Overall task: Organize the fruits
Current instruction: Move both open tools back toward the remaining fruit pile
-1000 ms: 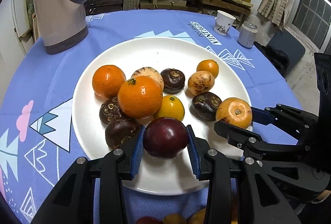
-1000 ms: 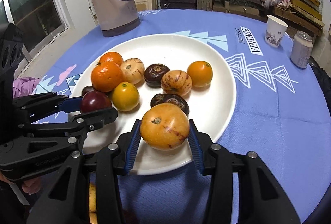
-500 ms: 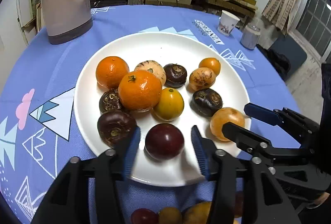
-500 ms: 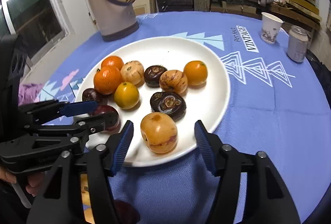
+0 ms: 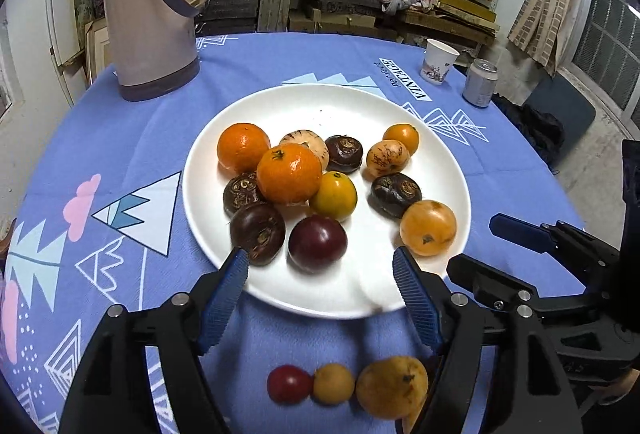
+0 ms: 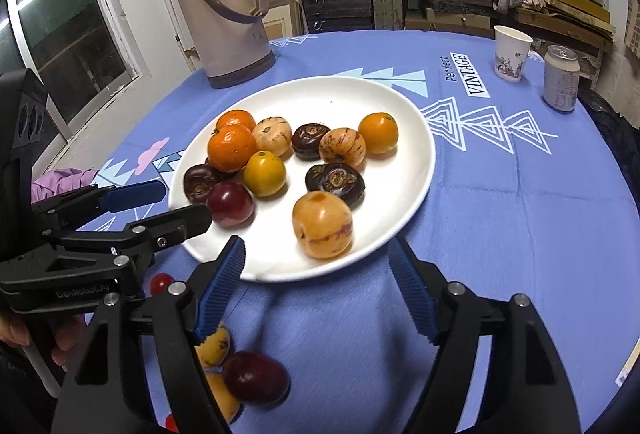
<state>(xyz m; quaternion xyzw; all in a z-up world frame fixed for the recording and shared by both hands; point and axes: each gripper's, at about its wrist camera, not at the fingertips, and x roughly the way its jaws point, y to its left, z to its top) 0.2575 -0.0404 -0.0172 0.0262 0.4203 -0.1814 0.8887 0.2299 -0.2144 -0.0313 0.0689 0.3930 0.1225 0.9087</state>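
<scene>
A white plate [image 5: 280, 105] holds several fruits: oranges, yellow ones and dark purple ones. A dark red plum [image 5: 317, 249] lies near its front rim. My left gripper [image 5: 319, 256] hovers over that rim with its jaws opening; the plum sits between them, clear of both pads. A tan-orange fruit [image 6: 322, 226] rests on the plate's near right side. My right gripper [image 6: 316, 248] straddles it, jaws opening and pads not touching. Each gripper shows in the other's view: the right gripper [image 5: 474, 244] and the left gripper [image 6: 182, 201].
On the blue cloth in front of the plate lie a small red fruit [image 5: 289, 384], two yellow fruits [image 5: 392, 386] and another dark plum [image 6: 256, 376]. A beige thermos jug [image 5: 152, 13] stands at the back left. A paper cup [image 5: 438, 61] and a can [image 5: 482, 81] stand at the back right.
Both grippers have opened and let go: the plum and the tan-orange fruit now lie free on the plate. Both have drawn back and risen a little.
</scene>
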